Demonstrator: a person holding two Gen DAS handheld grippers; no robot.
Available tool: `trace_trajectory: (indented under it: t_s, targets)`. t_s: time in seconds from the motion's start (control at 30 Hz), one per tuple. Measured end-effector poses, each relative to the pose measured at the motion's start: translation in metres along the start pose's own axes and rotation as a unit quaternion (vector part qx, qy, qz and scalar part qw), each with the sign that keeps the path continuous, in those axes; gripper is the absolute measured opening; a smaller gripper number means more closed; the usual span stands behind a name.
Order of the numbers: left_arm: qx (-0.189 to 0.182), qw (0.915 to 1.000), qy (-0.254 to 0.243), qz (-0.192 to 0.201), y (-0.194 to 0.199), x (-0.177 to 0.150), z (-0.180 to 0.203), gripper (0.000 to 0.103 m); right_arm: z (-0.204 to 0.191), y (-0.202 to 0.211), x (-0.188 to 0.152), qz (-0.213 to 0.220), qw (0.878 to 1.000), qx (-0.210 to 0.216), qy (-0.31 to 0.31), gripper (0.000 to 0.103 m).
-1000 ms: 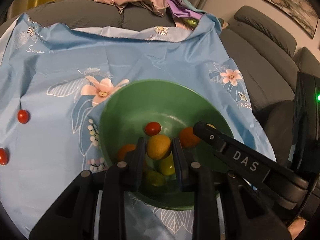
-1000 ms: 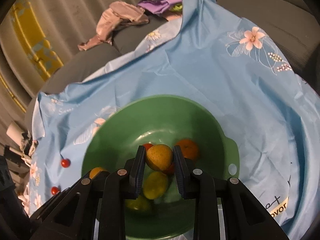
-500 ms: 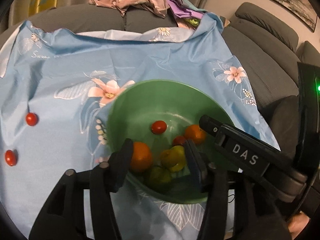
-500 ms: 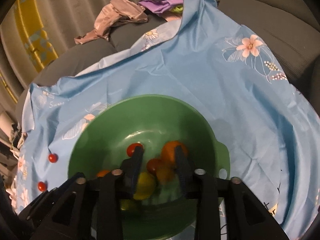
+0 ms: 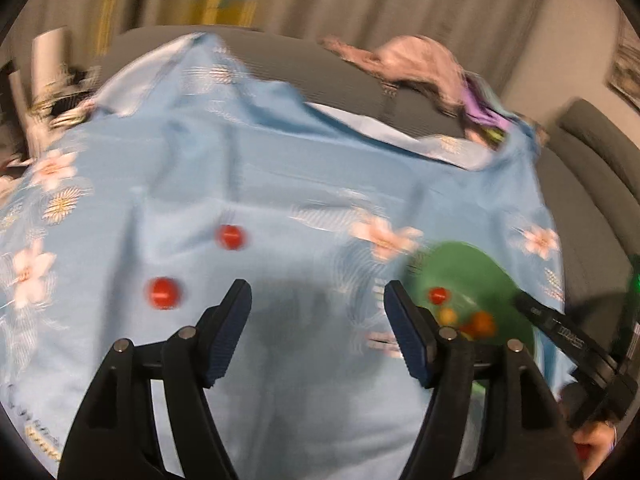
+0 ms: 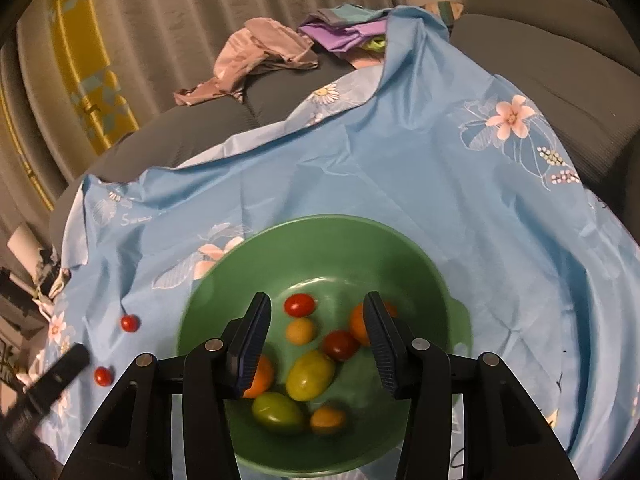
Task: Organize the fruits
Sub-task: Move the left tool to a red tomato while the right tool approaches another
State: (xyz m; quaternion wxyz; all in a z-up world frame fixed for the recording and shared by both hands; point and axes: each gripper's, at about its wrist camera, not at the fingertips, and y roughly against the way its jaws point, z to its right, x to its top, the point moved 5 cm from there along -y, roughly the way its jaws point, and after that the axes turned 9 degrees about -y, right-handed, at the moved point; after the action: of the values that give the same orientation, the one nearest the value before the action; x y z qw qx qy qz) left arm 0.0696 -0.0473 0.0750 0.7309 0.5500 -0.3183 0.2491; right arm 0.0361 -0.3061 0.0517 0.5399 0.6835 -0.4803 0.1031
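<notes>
A green bowl point(image 6: 340, 240) sits on a blue floral cloth point(image 6: 440, 184) and holds several small fruits, red, orange, yellow and green. My right gripper point(image 6: 318, 334) is open and empty just above the bowl. The bowl also shows at the right of the blurred left wrist view point(image 5: 468, 268). My left gripper point(image 5: 318, 320) is open and empty over the bare cloth point(image 5: 280, 184). Two red cherry tomatoes point(image 5: 230, 237) point(image 5: 163, 293) lie on the cloth ahead and to its left. They also show in the right wrist view point(image 6: 130, 323) point(image 6: 103, 376).
A grey sofa point(image 6: 560, 52) surrounds the cloth. A heap of pink and purple clothes point(image 6: 264, 52) lies on the sofa back. Curtains hang behind. The other gripper's arm point(image 5: 568, 340) reaches in at the right of the left wrist view.
Both grippers were shut on yellow fruits over the bowl, then opened and dropped them in. The left gripper has swung left, away from the bowl, toward the two tomatoes.
</notes>
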Motion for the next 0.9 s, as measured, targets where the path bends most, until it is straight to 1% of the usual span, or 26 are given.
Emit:
trace_trajectory:
  t_s: [0.07, 0.1, 0.23, 0.33, 0.4, 0.43, 0.53, 0.57, 0.67, 0.73, 0.83, 0.9]
  targets:
    - [0.029, 0.9995, 0.012, 0.001, 0.003, 0.001, -0.019, 0.069, -0.009, 0.002, -0.002, 0.003, 1.0, 0.008, 0.011, 0.049]
    - [0.036, 0.9991, 0.021, 0.0, 0.004, 0.0, -0.026, 0.069, -0.013, 0.003, -0.003, 0.004, 1.0, 0.012, 0.015, 0.049]
    - [0.041, 0.9981, 0.045, -0.004, 0.001, -0.001, -0.05, 0.069, -0.033, 0.003, -0.006, 0.0, 0.998, 0.045, 0.033, 0.049]
    - [0.061, 0.9961, 0.06, -0.024, -0.011, -0.006, -0.07, 0.068, -0.055, -0.003, -0.015, -0.024, 0.995, 0.078, 0.05, 0.049]
    - [0.068, 0.995, 0.063, -0.038, -0.018, -0.011, -0.081, 0.067, -0.072, -0.007, -0.02, -0.045, 0.992, 0.103, 0.06, 0.049]
    - [0.068, 0.9945, 0.068, -0.042, -0.022, -0.012, -0.086, 0.067, -0.087, -0.01, -0.023, -0.059, 0.989, 0.117, 0.071, 0.049]
    - [0.065, 0.9924, 0.086, -0.06, -0.037, -0.018, -0.098, 0.066, -0.13, -0.022, -0.028, -0.079, 0.981, 0.136, 0.114, 0.049]
    - [0.064, 0.9915, 0.091, -0.068, -0.042, -0.019, -0.101, 0.062, -0.151, -0.03, -0.031, -0.091, 0.976, 0.146, 0.135, 0.049]
    - [0.072, 0.9884, 0.099, -0.09, -0.056, -0.023, -0.111, 0.056, -0.195, -0.057, -0.045, -0.13, 0.963, 0.163, 0.169, 0.049]
    - [0.075, 0.9869, 0.103, -0.098, -0.062, -0.024, -0.116, 0.053, -0.216, -0.079, -0.057, -0.155, 0.958, 0.163, 0.18, 0.049]
    - [0.074, 0.9847, 0.11, -0.113, -0.069, -0.026, -0.121, 0.048, -0.24, -0.111, -0.074, -0.189, 0.949, 0.174, 0.185, 0.049]
    - [0.078, 0.9838, 0.113, -0.115, -0.072, -0.025, -0.125, 0.041, -0.248, -0.128, -0.085, -0.201, 0.946, 0.166, 0.192, 0.049]
